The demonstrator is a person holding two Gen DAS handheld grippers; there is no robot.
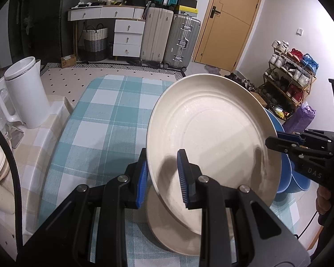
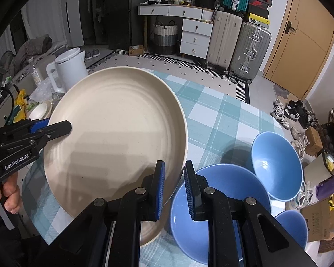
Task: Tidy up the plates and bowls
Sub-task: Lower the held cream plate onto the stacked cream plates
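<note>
A large cream plate (image 1: 211,131) (image 2: 118,133) is held in the air above the blue-checked tablecloth (image 1: 104,115) (image 2: 220,120). My left gripper (image 1: 162,178) is shut on its near rim; it also shows in the right wrist view (image 2: 53,129) at the plate's left edge. My right gripper (image 2: 174,191) is shut on the opposite rim and shows in the left wrist view (image 1: 276,142). A second cream plate (image 1: 173,229) lies on the table under the held one. A blue plate (image 2: 211,211) and two blue bowls (image 2: 278,166) (image 2: 291,227) sit at the right.
A white kettle (image 1: 26,93) (image 2: 66,71) stands at the table's left edge beside clutter and a small cream bowl (image 2: 39,110). Suitcases (image 1: 169,37), a drawer unit and a door are behind. A shoe rack (image 1: 287,77) stands at the right.
</note>
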